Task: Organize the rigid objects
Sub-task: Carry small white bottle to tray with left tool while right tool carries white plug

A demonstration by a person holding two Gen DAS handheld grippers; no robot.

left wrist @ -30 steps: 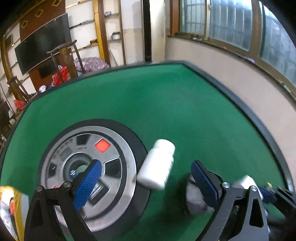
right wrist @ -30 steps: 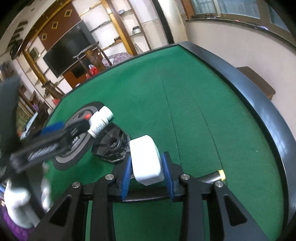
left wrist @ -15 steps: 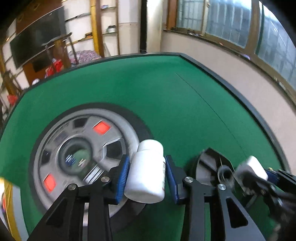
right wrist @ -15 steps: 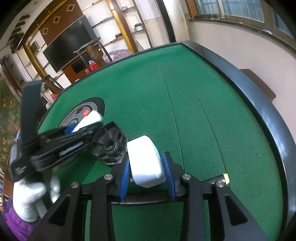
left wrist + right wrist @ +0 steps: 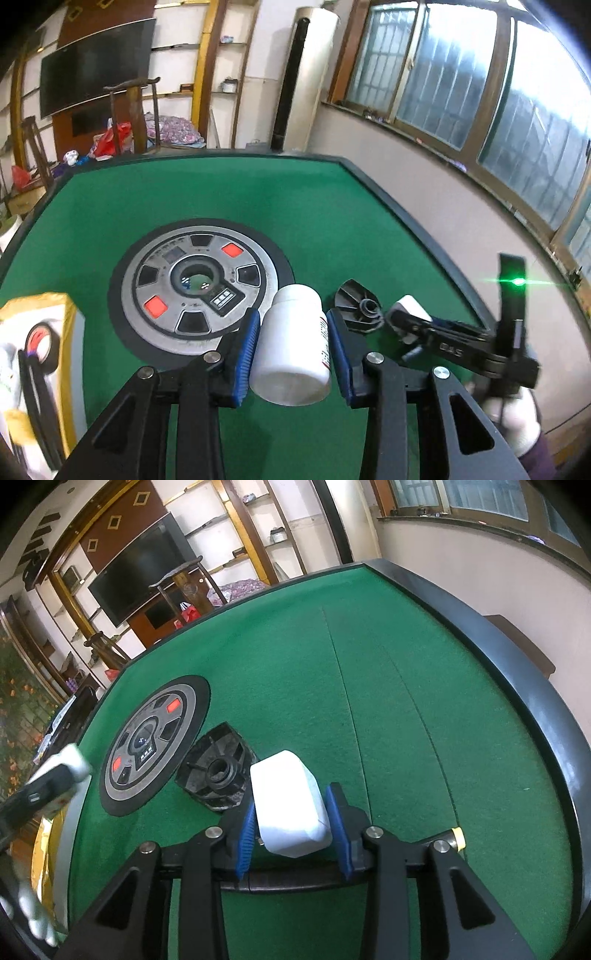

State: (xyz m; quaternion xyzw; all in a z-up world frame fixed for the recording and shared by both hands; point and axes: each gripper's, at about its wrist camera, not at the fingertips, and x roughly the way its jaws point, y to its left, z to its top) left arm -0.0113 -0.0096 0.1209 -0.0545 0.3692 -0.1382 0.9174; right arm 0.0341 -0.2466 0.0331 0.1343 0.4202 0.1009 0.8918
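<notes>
A green felt table (image 5: 314, 206) with a black rim carries a round silver-and-black control panel (image 5: 195, 284) at its centre. The left gripper (image 5: 291, 347) clamps a white plastic pill bottle (image 5: 291, 350) lifted just beside that panel. The right gripper (image 5: 293, 825) squeezes a white rounded plastic block (image 5: 290, 801), near a black ribbed plastic hub (image 5: 218, 771) lying on the felt.

Yellow-edged box (image 5: 40, 369) at the table's near left corner cut by the frame edge, print blurred; white bottle's (image 5: 293, 350) label text too small to read.
</notes>
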